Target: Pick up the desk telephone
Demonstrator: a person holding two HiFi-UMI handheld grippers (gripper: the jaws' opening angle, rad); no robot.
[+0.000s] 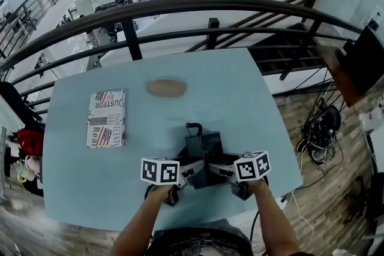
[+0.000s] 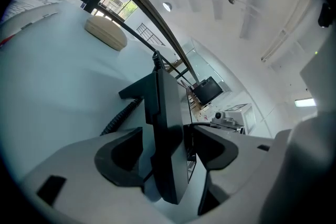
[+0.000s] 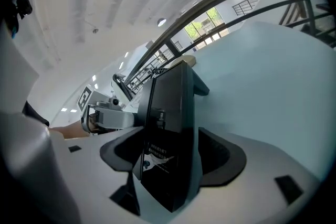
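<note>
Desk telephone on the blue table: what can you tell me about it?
The desk telephone is dark grey and looks like plastic, with a black coiled cord running from it. It appears to rest near the front edge of the pale blue table. The left gripper and right gripper flank it, each with its jaws astride one side; the right jaws look open, while whether the left ones press it is unclear.

- Left hand-held gripper [image 1: 191, 172] tipped slightly down and angled inward, jaws apart on either side of the desk telephone [image 1: 204, 150], pads not pressing.
- Right hand-held gripper [image 1: 224, 172] mirroring it, jaws spread wide, also astride the telephone.
- Left forearm [image 1: 139, 223] and right forearm [image 1: 274, 220] stretched forward, converging.
</note>
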